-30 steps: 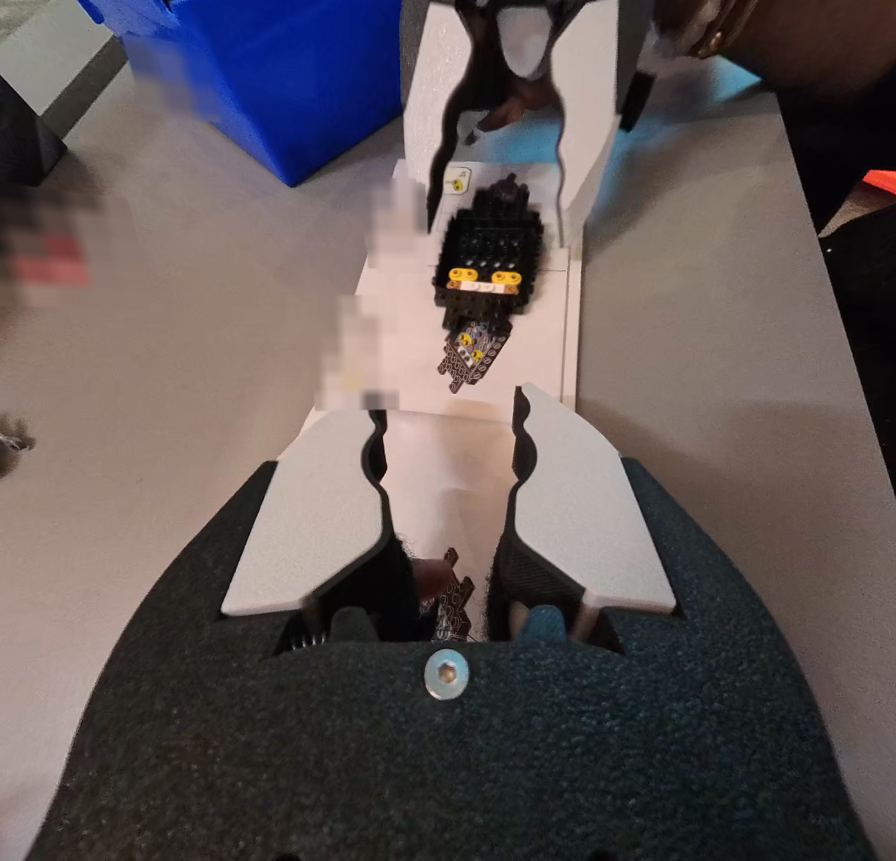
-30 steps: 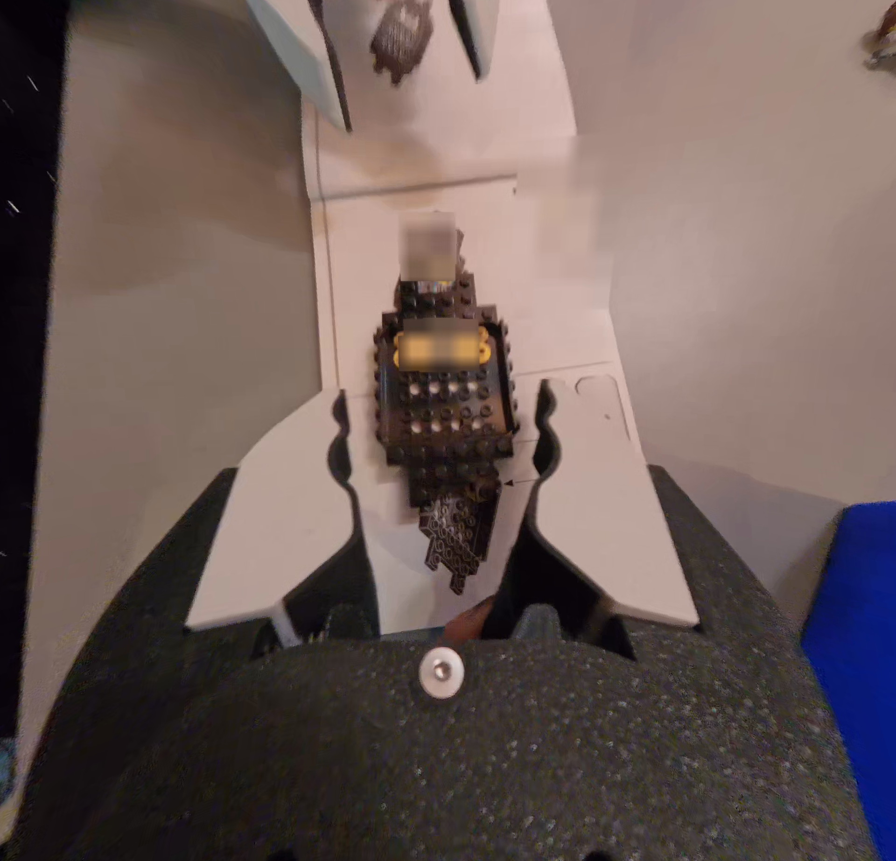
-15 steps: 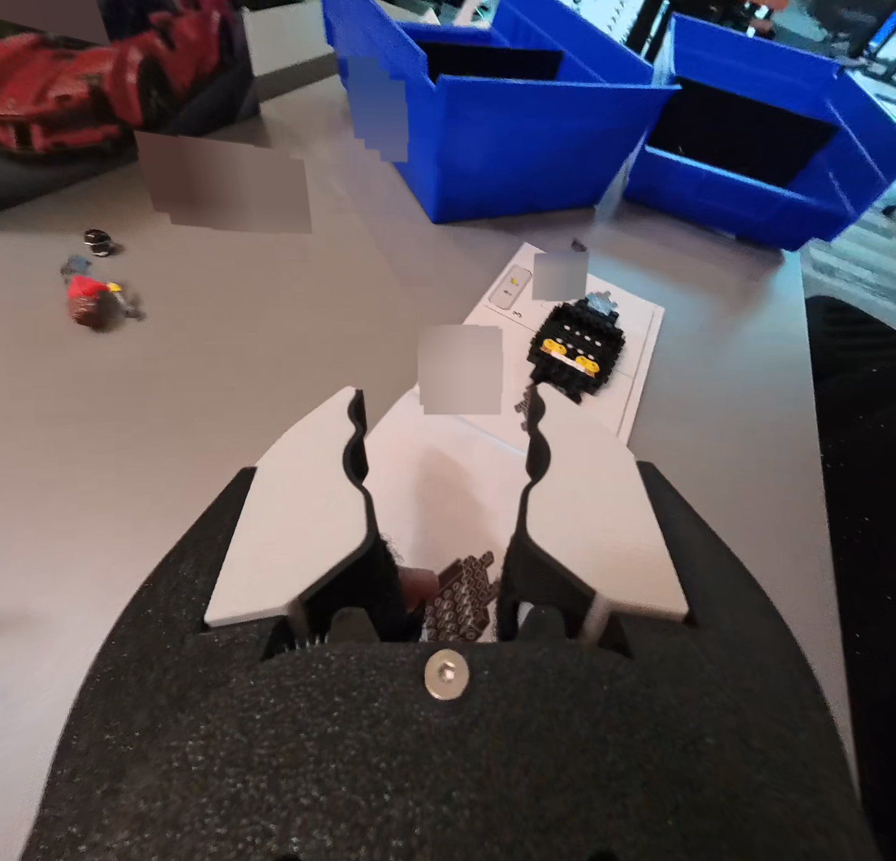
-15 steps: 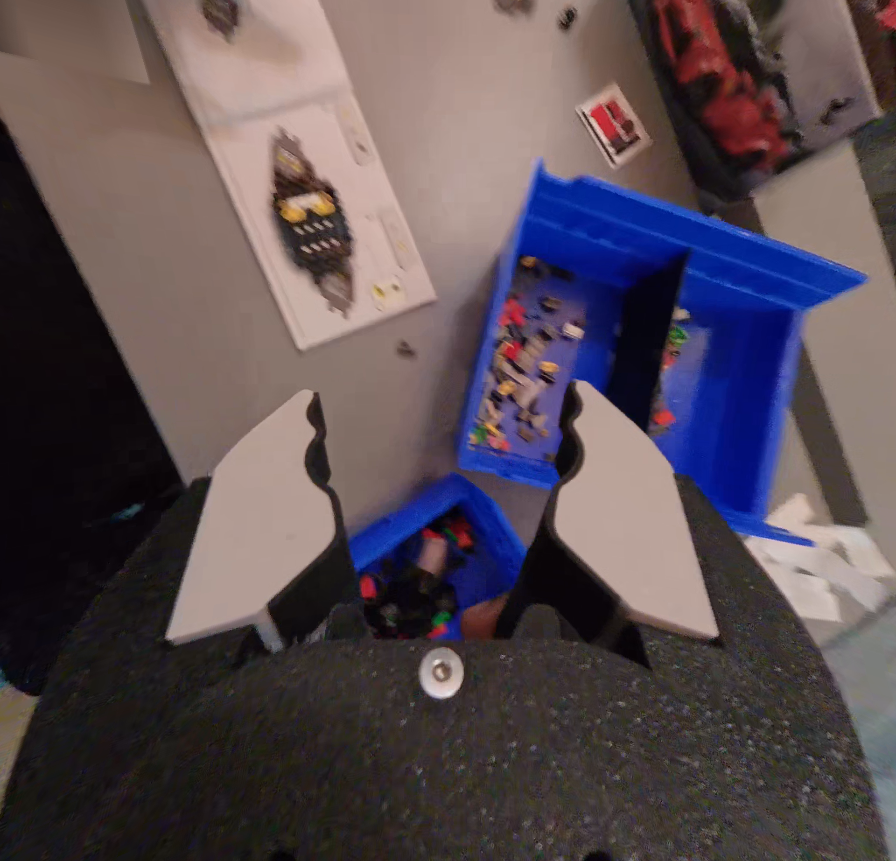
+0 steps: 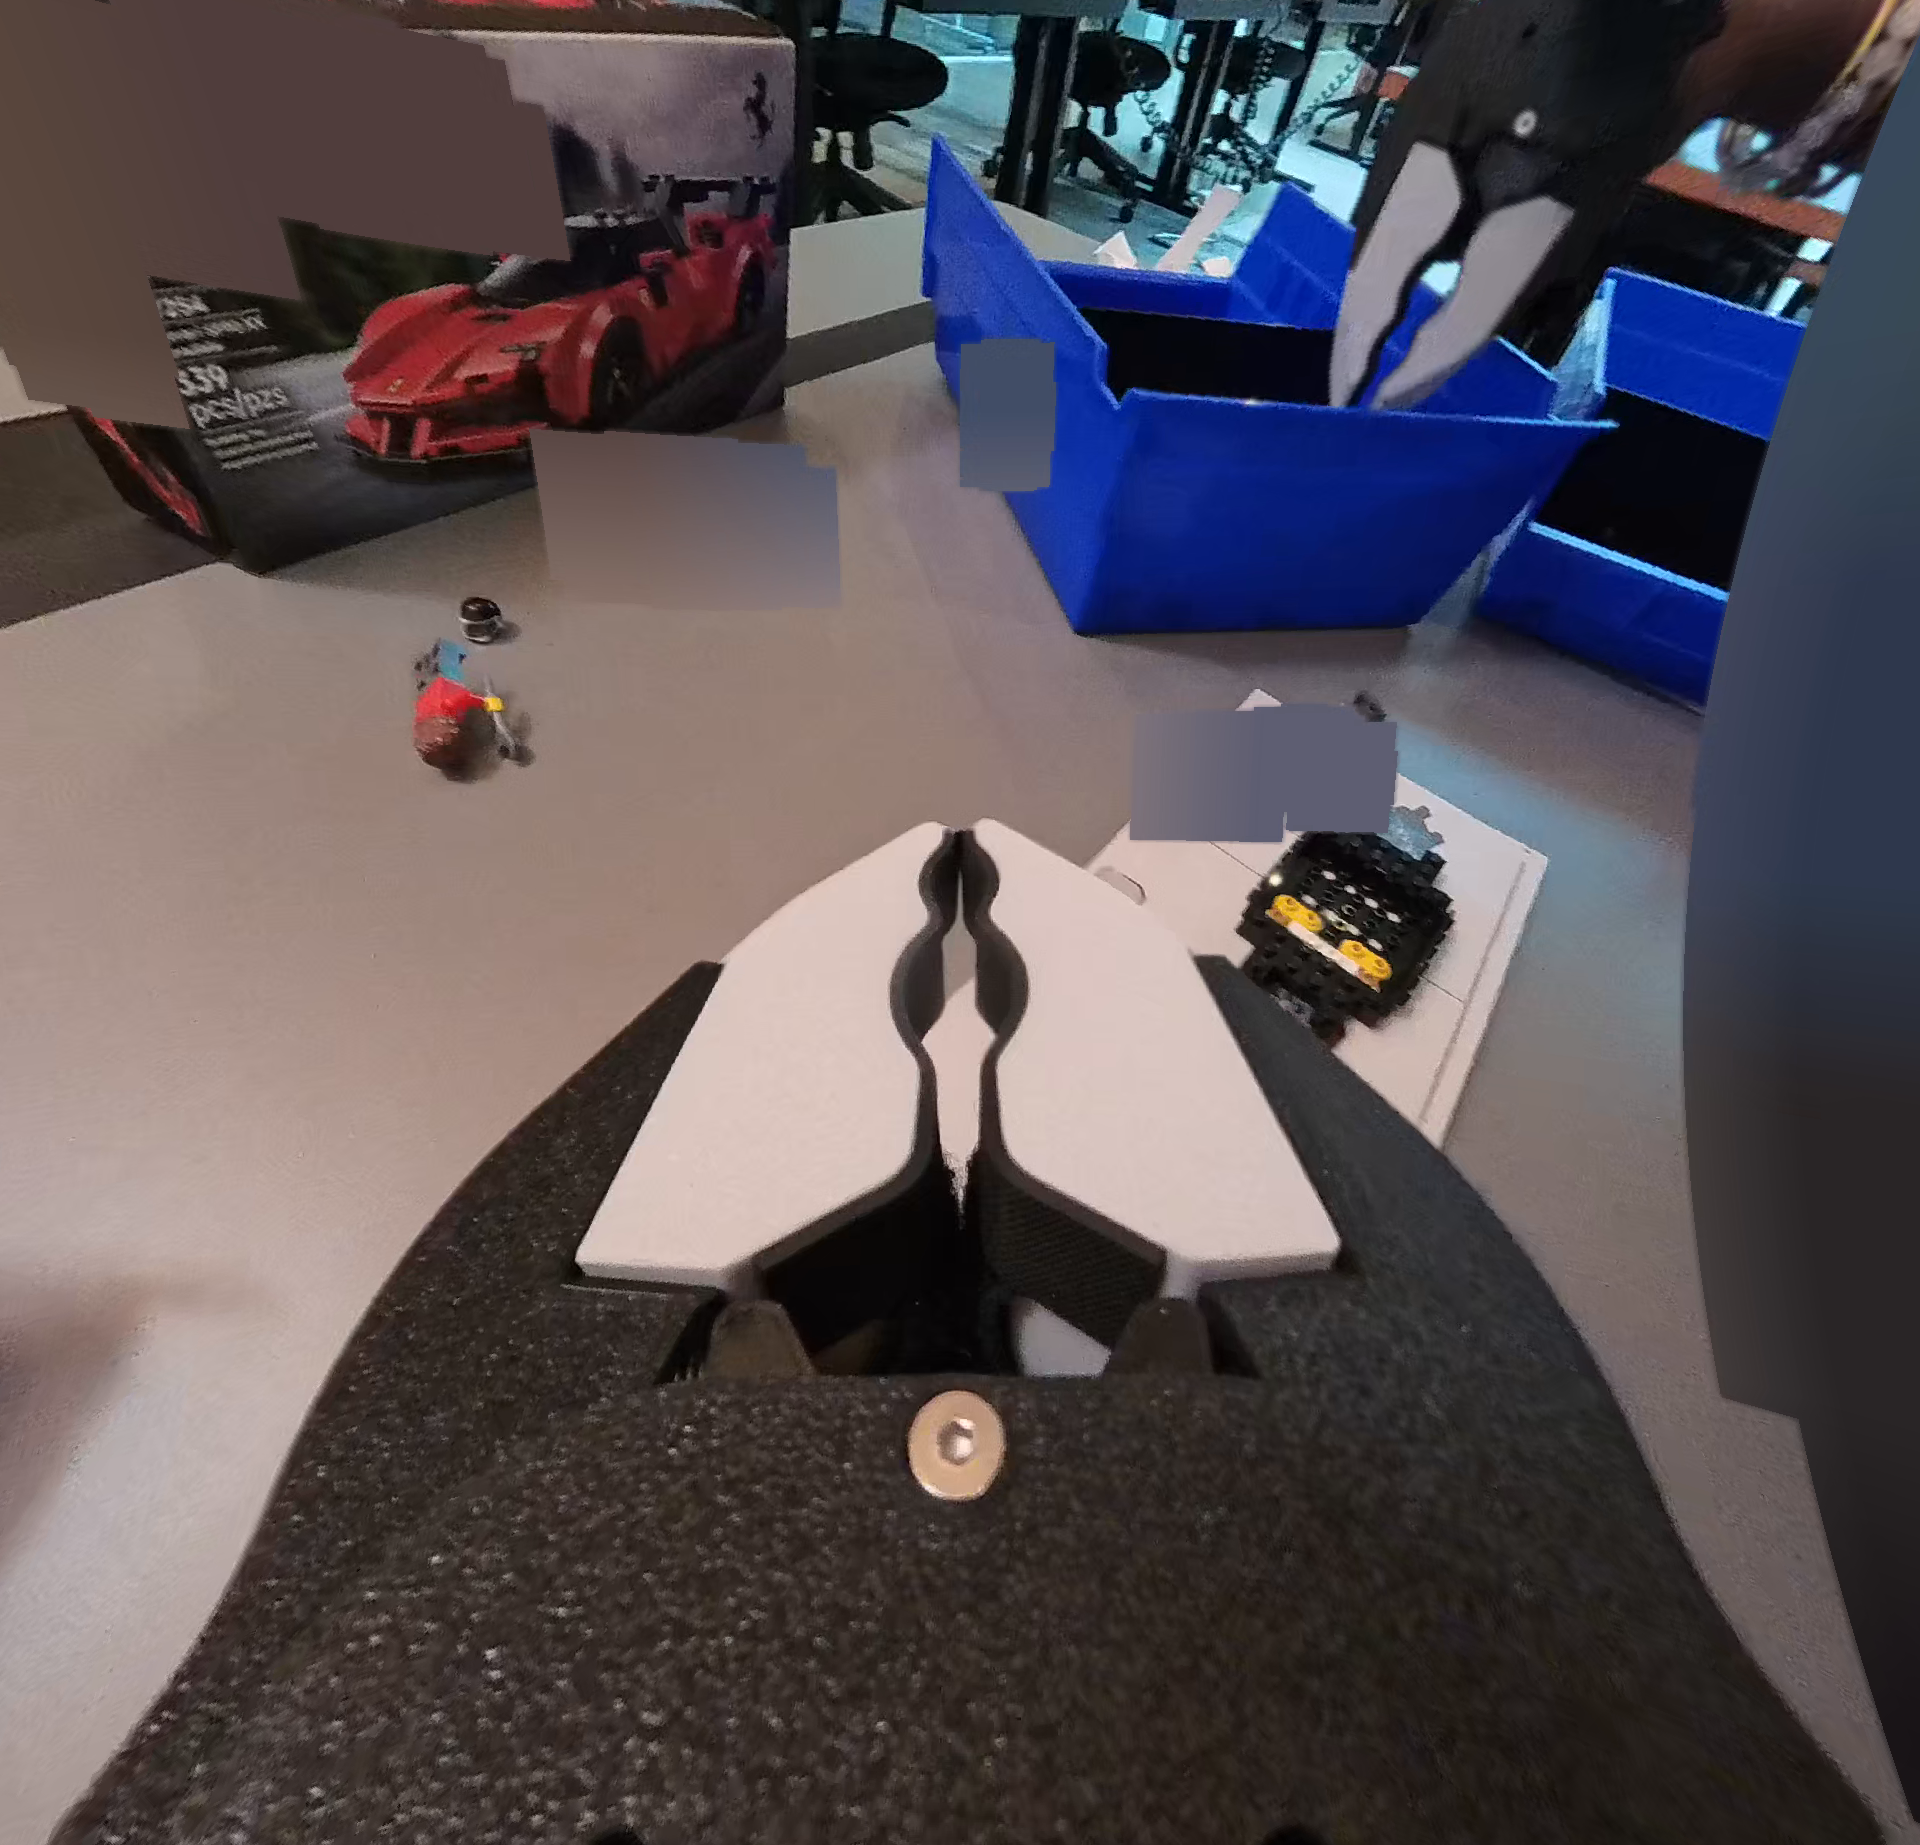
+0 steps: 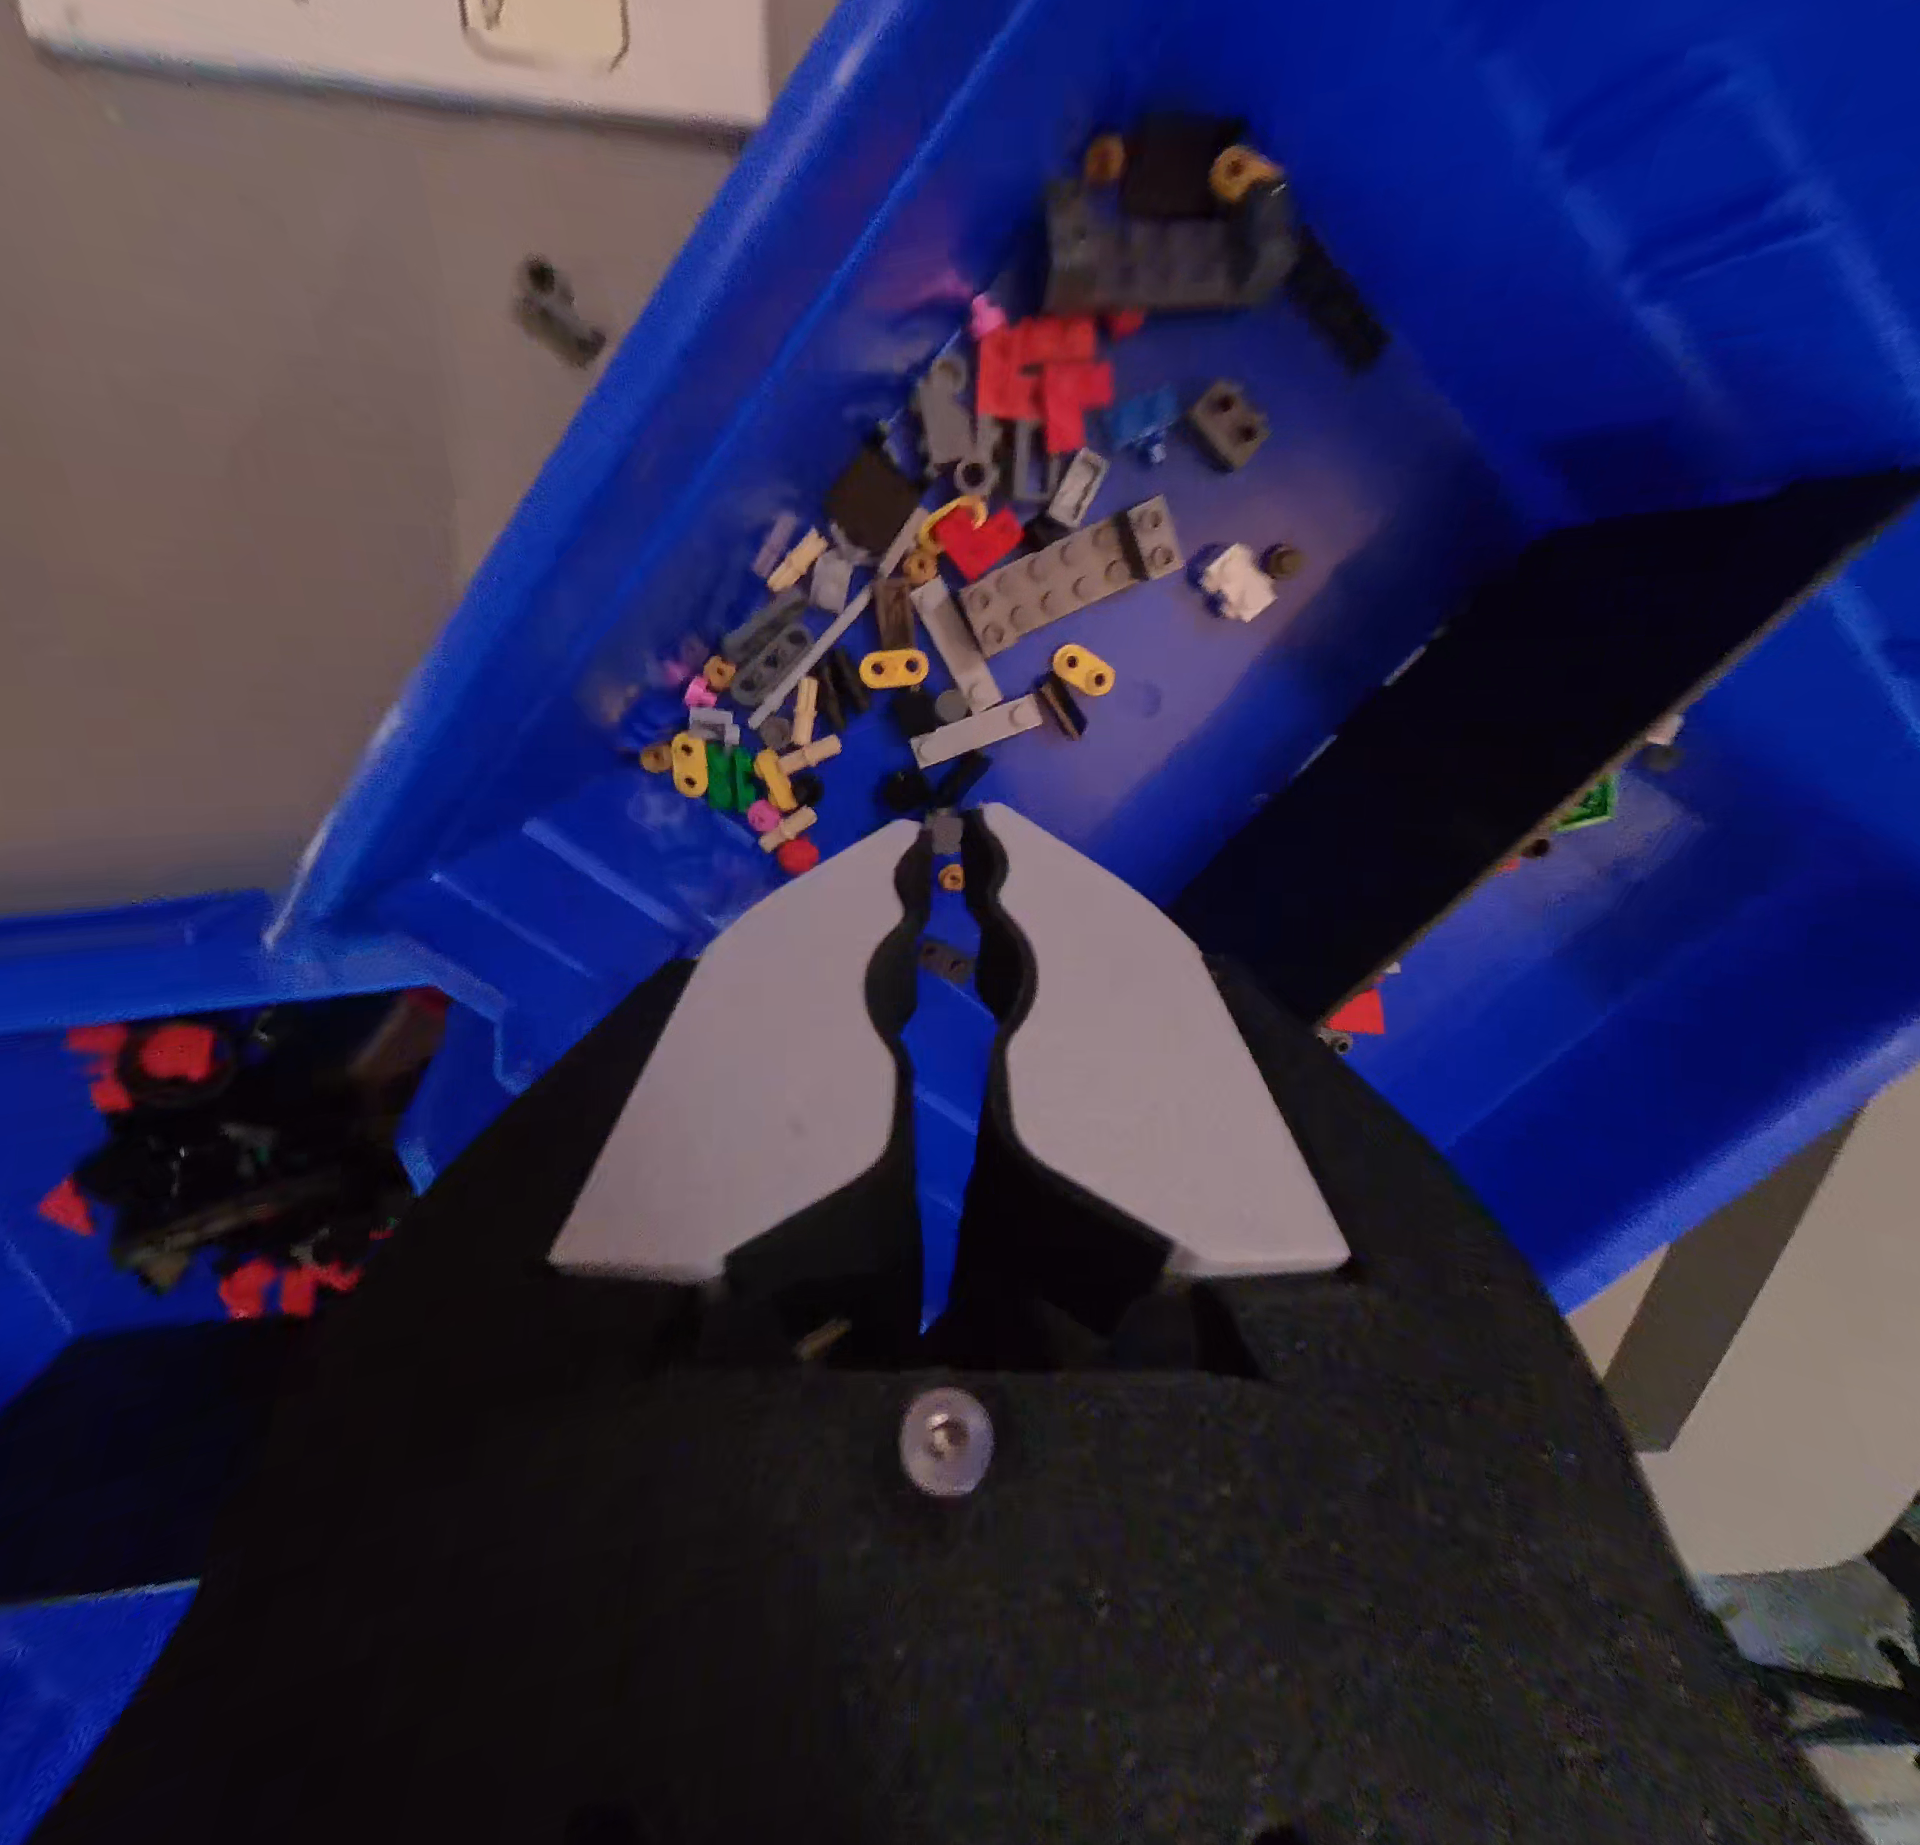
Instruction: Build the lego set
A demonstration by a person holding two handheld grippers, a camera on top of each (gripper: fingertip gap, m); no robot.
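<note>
Left gripper [image 5: 958,839]: lower centre of the left wrist view, above a grey table [image 5: 260,964]. White fingers [image 5: 831,1016] together at the tips, nothing between them.

Black brick model [image 5: 1345,928]: right of centre in the same view, just beside the left gripper's right finger. Carries two yellow pieces. Lies on a white paper sheet [image 5: 1486,974].

Small figure [image 5: 452,715]: left of centre, red and dark, lying on the table. A small black round piece [image 5: 480,616] lies just above it.

Box [image 5: 582,341]: upper left, printed with a red car, standing on the table.

Blue bin [image 5: 1247,517]: upper right of the left wrist view. A second blue bin [image 5: 1621,590] stands beside it at the right edge.

Right gripper [image 6: 943,827]: lower centre of the right wrist view; in the left wrist view it shows at upper right, its tips down inside the first bin. Fingers [image 6: 790,1047] nearly together and clamped on a small grey piece [image 6: 943,831] at the very tips.

Bin floor, centre of the right wrist view: loose bricks in yellow, red, green, pink, tan and black, among them a long grey studded plate [image 6: 1070,574] and a red cluster [image 6: 1044,382].

Black divider [image 6: 1507,756]: right of centre, crossing the bin.

Neighbouring compartment, lower left of the right wrist view: red and black pieces [image 6: 208,1151].
</note>
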